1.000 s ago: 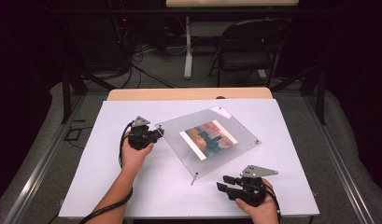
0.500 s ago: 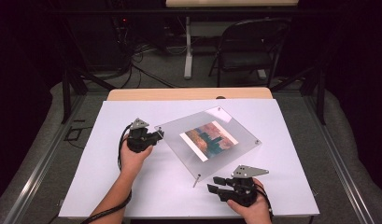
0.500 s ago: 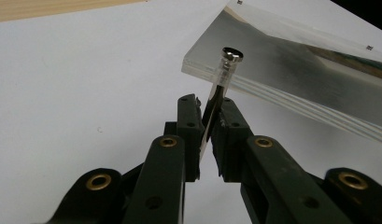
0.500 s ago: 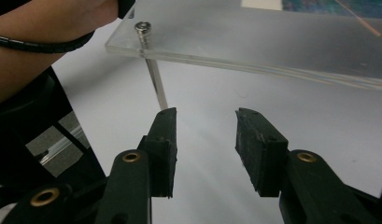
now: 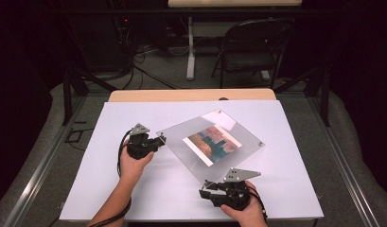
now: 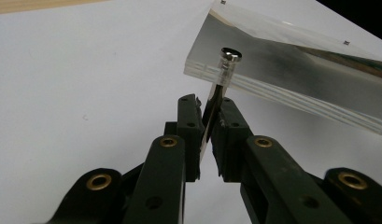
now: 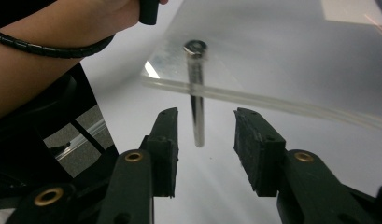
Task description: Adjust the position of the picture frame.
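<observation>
My left gripper [image 6: 208,122] is clamped on the metal leg [image 6: 215,95] under the near-left corner of the acrylic frame [image 5: 212,142], propping that corner off the white table [image 5: 110,189]. My right gripper [image 7: 205,135] sits with its jaws spread wide on either side of a second leg [image 7: 196,100] at the near corner, not yet gripping. I judge 1 leg secured and 1 left. The frame is clear, layered, tilted, with a colourful print [image 5: 212,144] inside.

Bare table [image 5: 134,198] around acrylic frame [image 5: 248,142]
</observation>
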